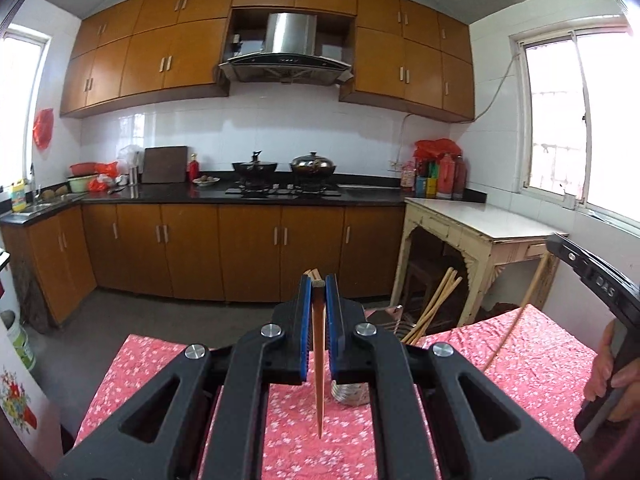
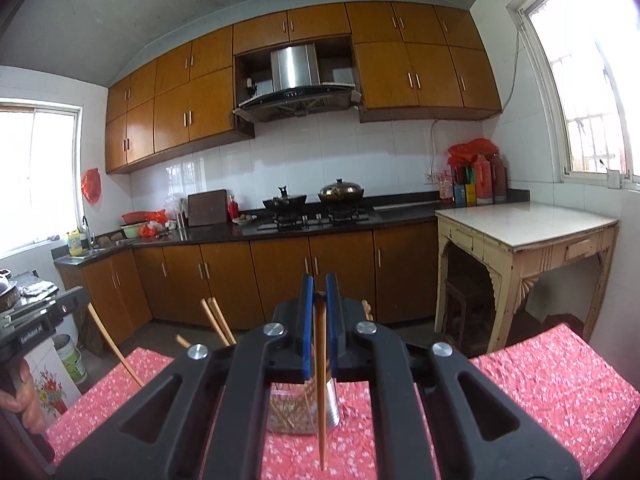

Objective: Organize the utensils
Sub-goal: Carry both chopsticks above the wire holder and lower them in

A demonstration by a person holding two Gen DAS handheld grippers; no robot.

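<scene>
My left gripper (image 1: 319, 282) is shut on the top end of a brown wooden chopstick (image 1: 319, 380), which hangs point down over the red floral tablecloth (image 1: 520, 368). My right gripper (image 2: 319, 284) is shut on a second chopstick (image 2: 320, 400), hanging the same way. A metal utensil holder (image 2: 292, 412) stands on the cloth just behind both grippers, with several chopsticks (image 2: 218, 322) leaning out of it. In the left wrist view the holder's base (image 1: 348, 396) shows under the fingers. Each view catches the other gripper's chopstick at its edge (image 1: 516, 320) (image 2: 116, 348).
A hand (image 1: 608, 376) holds the other gripper at the frame's edge. Beyond the table's far edge lies open floor (image 1: 160, 320). Behind it run wooden cabinets, a black counter with two woks (image 1: 312, 164), and a cream side table (image 1: 480, 224) at the right.
</scene>
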